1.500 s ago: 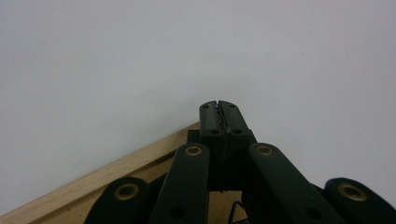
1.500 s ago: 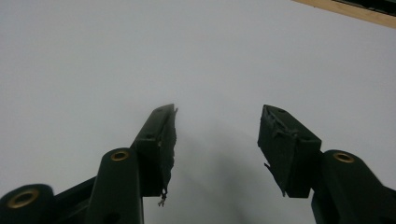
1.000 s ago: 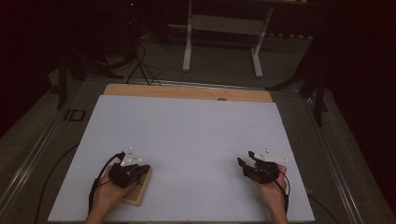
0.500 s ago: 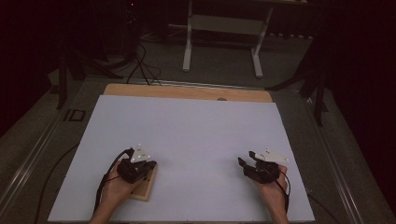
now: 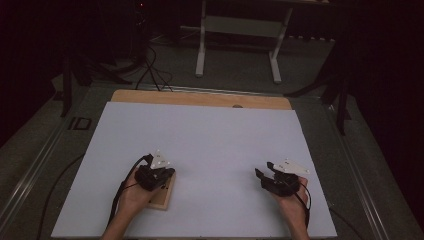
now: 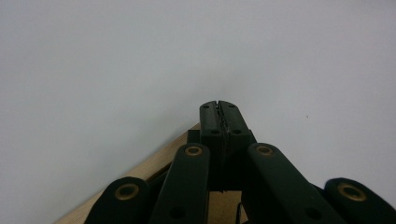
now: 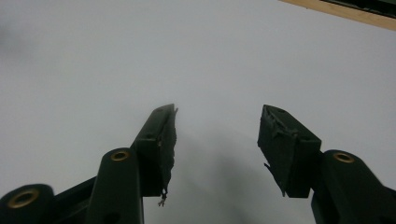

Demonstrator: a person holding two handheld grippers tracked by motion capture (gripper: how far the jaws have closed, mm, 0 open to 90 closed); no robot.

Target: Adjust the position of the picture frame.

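Left tongs (image 5: 167, 172) hover closed, empty, over the wooden board (image 5: 164, 196); right tongs (image 5: 264, 172) gape open, well right of it

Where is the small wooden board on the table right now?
In the high view the wooden board lies near the front left of the white table top, directly under the left hand-held gripper.

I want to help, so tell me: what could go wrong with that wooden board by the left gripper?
The left gripper sits over the small wooden board with its jaws shut, so it might push the board across the white sheet instead of picking it up. The board also lies close to the sheet's near edge and could slide off. The right gripper is open, apart from it.
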